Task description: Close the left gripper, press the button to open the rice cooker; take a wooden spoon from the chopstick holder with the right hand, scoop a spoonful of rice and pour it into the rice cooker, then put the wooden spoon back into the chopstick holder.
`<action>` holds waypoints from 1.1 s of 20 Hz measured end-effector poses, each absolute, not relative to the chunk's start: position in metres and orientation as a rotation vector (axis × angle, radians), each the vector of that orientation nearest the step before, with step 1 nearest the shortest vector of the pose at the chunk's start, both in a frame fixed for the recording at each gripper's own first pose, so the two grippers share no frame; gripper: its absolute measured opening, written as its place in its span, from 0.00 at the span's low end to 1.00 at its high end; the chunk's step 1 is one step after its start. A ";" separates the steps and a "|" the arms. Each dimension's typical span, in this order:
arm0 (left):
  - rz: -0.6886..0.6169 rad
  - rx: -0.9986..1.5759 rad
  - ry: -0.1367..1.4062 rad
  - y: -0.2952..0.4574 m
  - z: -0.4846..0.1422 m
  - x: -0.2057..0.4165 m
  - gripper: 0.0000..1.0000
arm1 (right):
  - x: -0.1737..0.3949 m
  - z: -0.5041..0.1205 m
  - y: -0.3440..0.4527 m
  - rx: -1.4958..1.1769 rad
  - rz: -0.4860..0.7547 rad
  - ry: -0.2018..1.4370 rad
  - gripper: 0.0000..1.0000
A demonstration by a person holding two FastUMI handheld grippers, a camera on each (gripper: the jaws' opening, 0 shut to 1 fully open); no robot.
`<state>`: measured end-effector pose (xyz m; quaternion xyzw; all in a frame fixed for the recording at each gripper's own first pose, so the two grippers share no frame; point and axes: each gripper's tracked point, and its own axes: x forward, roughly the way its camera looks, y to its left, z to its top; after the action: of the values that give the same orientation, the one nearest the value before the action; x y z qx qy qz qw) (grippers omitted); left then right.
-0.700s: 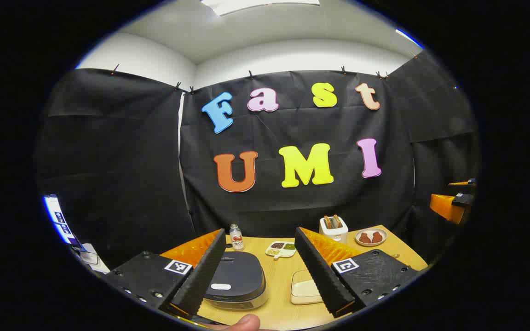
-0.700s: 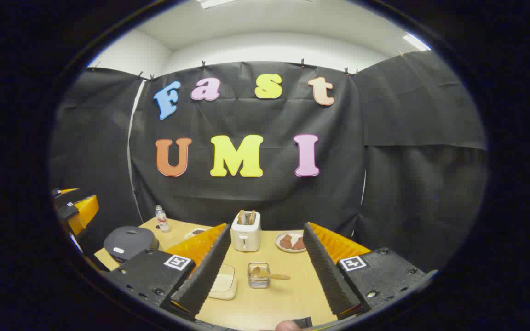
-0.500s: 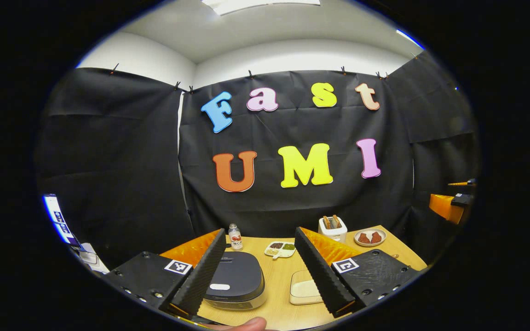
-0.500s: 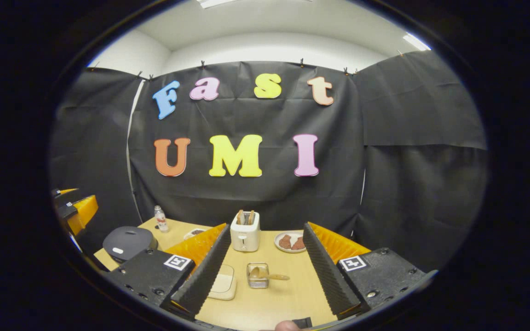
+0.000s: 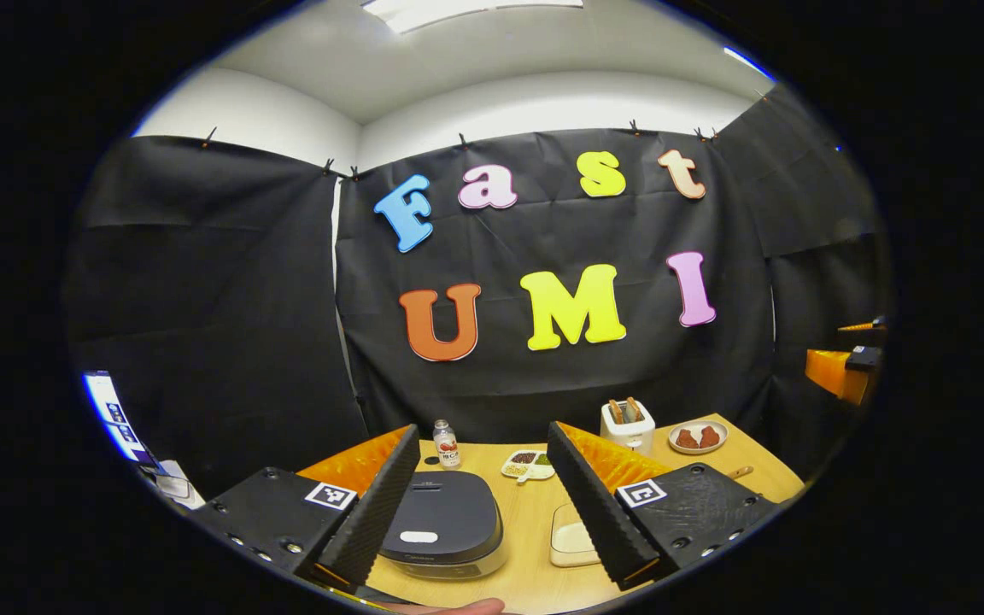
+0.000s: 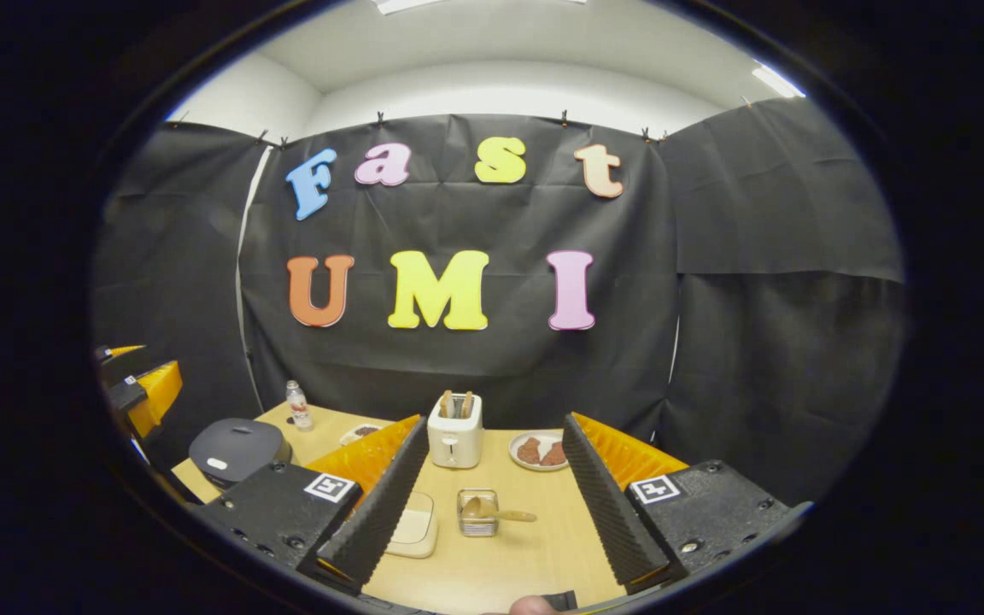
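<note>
The dark grey rice cooker (image 5: 445, 521) sits lid-down on the wooden table (image 5: 526, 572), its pale button (image 5: 418, 536) facing me. My left gripper (image 5: 482, 434) hovers open above and before it, holding nothing. A cream rice container (image 5: 571, 542) lies just right of the cooker. In the right gripper view, the clear chopstick holder (image 6: 477, 512) stands mid-table with the wooden spoon (image 6: 505, 514) leaning in it. My right gripper (image 6: 494, 424) is open and empty, back from the holder. The cooker (image 6: 236, 448) and the left gripper (image 6: 143, 389) also appear at the far left there.
A white toaster (image 6: 455, 437) and a plate of brown food (image 6: 539, 450) stand behind the holder. A small bottle (image 5: 446, 446) and a divided dish (image 5: 528, 463) sit behind the cooker. The black cloth wall closes the table's far side.
The left gripper view has shifted slightly, so the table things slid a little to the right. The right gripper has barely moved. Both grippers stay open.
</note>
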<state>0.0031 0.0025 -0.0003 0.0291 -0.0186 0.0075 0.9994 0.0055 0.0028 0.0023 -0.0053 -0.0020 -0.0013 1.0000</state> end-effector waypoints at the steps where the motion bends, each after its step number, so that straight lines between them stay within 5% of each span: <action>1: 0.014 0.062 -0.051 0.002 0.002 0.003 0.95 | 0.006 0.003 0.004 -0.011 -0.001 -0.003 1.00; 12: 0.028 0.008 0.035 0.006 -0.017 0.008 0.98 | 0.008 -0.003 0.009 -0.015 0.004 0.007 1.00; 16: 0.098 -0.001 0.086 0.028 -0.031 0.017 0.00 | 0.009 -0.007 0.011 -0.026 0.005 0.020 1.00; 22: 0.163 -0.132 0.305 0.053 -0.111 0.037 0.01 | 0.016 -0.015 0.024 -0.064 0.010 0.044 1.00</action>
<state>0.0375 0.0526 -0.1110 -0.0658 0.1516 0.0809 0.9829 0.0157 0.0244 -0.0151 -0.0318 0.0222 0.0048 0.9992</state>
